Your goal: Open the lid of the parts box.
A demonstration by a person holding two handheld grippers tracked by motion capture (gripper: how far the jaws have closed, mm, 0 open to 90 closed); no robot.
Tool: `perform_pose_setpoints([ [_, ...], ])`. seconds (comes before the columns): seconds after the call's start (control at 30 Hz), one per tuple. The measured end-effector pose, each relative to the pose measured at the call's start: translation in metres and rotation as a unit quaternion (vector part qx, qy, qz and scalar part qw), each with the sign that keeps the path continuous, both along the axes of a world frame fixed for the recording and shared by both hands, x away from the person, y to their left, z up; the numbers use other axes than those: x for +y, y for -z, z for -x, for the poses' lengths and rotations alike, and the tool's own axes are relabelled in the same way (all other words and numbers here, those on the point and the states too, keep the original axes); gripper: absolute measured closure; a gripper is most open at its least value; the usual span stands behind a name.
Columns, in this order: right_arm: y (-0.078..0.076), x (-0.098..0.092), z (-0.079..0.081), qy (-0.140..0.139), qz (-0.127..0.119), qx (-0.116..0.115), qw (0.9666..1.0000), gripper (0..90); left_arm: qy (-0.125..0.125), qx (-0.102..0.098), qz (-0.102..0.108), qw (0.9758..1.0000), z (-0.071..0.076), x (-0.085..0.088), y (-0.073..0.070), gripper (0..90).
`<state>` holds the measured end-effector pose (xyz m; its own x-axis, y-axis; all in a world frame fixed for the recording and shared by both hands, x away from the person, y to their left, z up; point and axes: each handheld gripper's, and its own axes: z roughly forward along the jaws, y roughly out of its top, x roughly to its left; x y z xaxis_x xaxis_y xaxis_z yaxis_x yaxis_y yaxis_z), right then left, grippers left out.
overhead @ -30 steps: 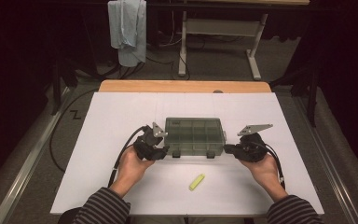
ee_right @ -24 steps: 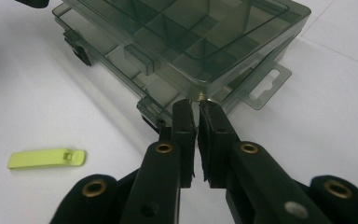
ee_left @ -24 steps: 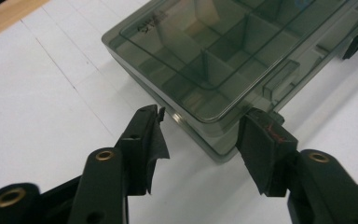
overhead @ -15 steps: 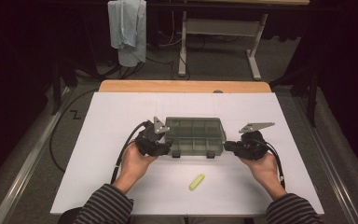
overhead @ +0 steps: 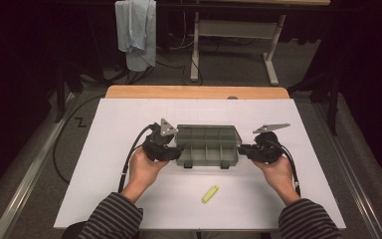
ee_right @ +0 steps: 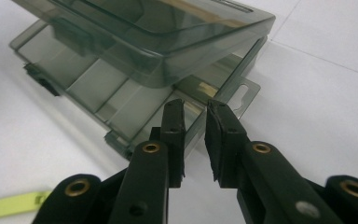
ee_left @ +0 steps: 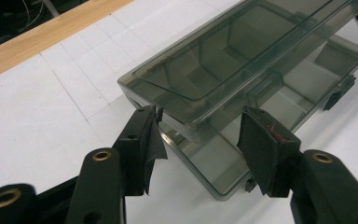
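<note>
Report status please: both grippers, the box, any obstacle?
Left gripper open, jaws astride raised lid. Right gripper just opening at compartment box end wall, jaws apart. Yellow piece lies nearer, apart; nothing blocks.

Both forearms reached in from the table's near edge. The left gripper [overhead: 175, 149] pointed right, jaws spread wide. The right gripper [overhead: 242, 149] pointed left, its jaws a narrow gap apart and just opening, nothing pinched between them.

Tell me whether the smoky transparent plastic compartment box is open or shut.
Partly open: the smoky transparent plastic compartment box has its lid raised at an angle above the divided tray, leaving a gap.
</note>
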<state>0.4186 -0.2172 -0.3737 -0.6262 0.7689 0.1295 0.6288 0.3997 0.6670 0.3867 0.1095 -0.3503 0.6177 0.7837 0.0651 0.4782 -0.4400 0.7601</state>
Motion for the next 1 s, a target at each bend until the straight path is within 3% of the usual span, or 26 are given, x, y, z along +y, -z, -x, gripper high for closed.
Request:
perform_pose_setpoints([
  [0.57, 0.007, 0.018, -0.028, 0.033, 0.037, 0.029, 0.9983, 77.7, -0.005, 0.000, 0.036, 0.9993, -0.008, 0.004, -0.009, 50.2],
  [0.8, 0.009, 0.023, -0.034, 0.043, 0.047, 0.037, 0.9973, 75.8, -0.007, -0.003, 0.037, 0.9993, -0.012, 0.003, -0.013, 50.6],
  [0.9, 0.007, 0.027, -0.037, 0.036, 0.071, 0.039, 0.9961, 75.4, -0.007, -0.002, 0.039, 0.9992, -0.015, 0.003, -0.014, 50.5],
  [1.0, 0.007, 0.027, -0.037, 0.039, 0.066, 0.044, 0.9961, 75.1, -0.005, -0.003, 0.036, 0.9993, -0.018, 0.003, -0.015, 50.4],
])
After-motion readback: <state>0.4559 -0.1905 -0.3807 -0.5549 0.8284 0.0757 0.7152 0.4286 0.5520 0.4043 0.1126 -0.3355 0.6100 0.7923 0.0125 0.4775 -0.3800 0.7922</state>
